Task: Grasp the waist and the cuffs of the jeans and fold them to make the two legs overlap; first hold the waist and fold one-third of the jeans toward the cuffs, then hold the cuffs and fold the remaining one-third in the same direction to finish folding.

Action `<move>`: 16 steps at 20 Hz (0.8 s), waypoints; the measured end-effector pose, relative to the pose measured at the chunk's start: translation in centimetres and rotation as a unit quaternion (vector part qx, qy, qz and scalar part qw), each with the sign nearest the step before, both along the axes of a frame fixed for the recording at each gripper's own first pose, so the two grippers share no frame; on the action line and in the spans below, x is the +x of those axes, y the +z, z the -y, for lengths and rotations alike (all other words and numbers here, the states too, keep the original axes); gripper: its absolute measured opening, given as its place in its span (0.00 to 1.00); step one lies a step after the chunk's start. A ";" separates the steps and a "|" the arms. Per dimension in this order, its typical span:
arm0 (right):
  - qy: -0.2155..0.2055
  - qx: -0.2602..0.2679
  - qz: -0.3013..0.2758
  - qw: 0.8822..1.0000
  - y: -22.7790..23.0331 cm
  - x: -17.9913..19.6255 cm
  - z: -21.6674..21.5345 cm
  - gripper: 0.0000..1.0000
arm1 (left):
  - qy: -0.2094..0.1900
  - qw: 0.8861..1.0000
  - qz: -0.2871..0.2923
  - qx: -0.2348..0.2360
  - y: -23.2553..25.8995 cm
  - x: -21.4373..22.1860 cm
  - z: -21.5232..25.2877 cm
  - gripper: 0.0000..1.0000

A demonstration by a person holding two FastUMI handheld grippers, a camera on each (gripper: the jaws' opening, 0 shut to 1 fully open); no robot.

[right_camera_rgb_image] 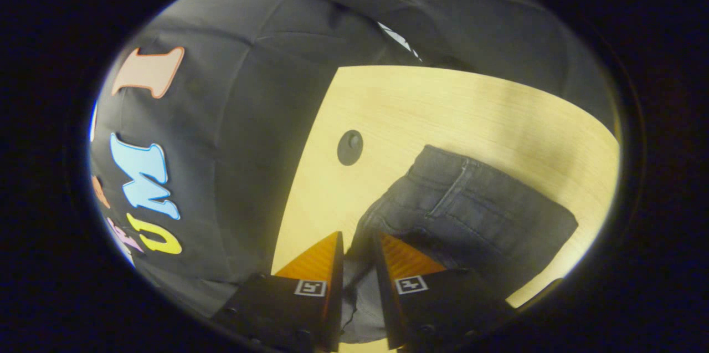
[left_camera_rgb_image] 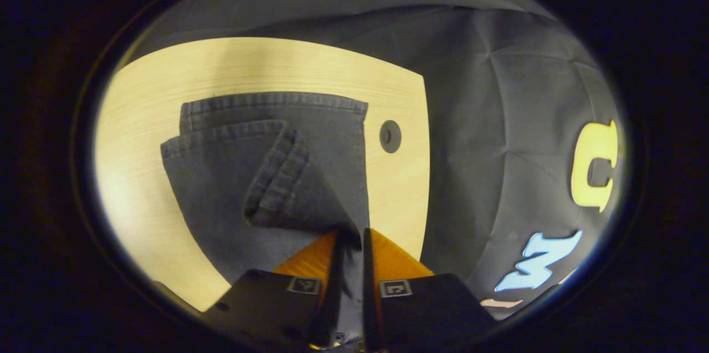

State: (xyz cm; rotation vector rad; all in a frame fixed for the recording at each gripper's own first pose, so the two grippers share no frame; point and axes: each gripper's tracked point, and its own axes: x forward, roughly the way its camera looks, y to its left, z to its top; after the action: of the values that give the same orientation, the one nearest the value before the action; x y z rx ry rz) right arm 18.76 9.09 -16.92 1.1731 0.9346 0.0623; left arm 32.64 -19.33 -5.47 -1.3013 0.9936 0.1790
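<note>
Pale wooden bench [left_camera_rgb_image: 138,120] carries the dark jeans [left_camera_rgb_image: 221,187], cuffs stacked at its far edge. Left gripper [left_camera_rgb_image: 350,242] pinches a fold of denim between both fingers; right gripper [right_camera_rgb_image: 357,253] likewise clamps the jeans' seamed edge.

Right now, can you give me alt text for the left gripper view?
The left gripper is shut on a fold of dark jeans lying on a light wooden table. Two hemmed cuffs lie at the far end, beside a round hole.
</note>
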 end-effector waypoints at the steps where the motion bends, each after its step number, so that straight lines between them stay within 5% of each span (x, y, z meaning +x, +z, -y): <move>1: 0.002 -0.027 0.007 1.000 -0.2 -0.6 0.6 0.34 | -0.008 1.000 0.005 0.014 0.5 -0.1 0.4 0.36; 3: 0.006 -0.087 0.021 0.996 0.0 -2.1 2.2 0.59 | -0.030 0.998 0.023 0.049 2.0 -0.4 1.2 0.55; 4: 0.006 -0.117 0.026 0.993 0.4 -2.8 2.8 0.60 | -0.041 0.996 0.030 0.072 2.8 -0.8 1.4 0.75; 5: -0.002 -0.141 0.032 0.990 0.8 -3.7 3.7 0.80 | -0.050 0.994 0.040 0.092 3.4 -1.2 1.4 0.94; 9: -0.058 -0.181 0.031 0.981 2.0 -6.9 5.7 0.93 | -0.091 0.979 0.079 0.167 6.2 -3.8 2.6 0.98; 16: -0.110 -0.226 -0.037 0.967 -3.5 -10.1 7.8 0.94 | -0.103 0.947 0.156 0.259 11.0 -8.7 1.3 0.98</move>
State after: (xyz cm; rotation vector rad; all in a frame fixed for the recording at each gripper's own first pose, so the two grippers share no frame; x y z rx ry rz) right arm 8.71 1.31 -20.44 0.8494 0.8229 -0.3594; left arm 23.98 -20.66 5.54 -0.7096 0.7365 0.0620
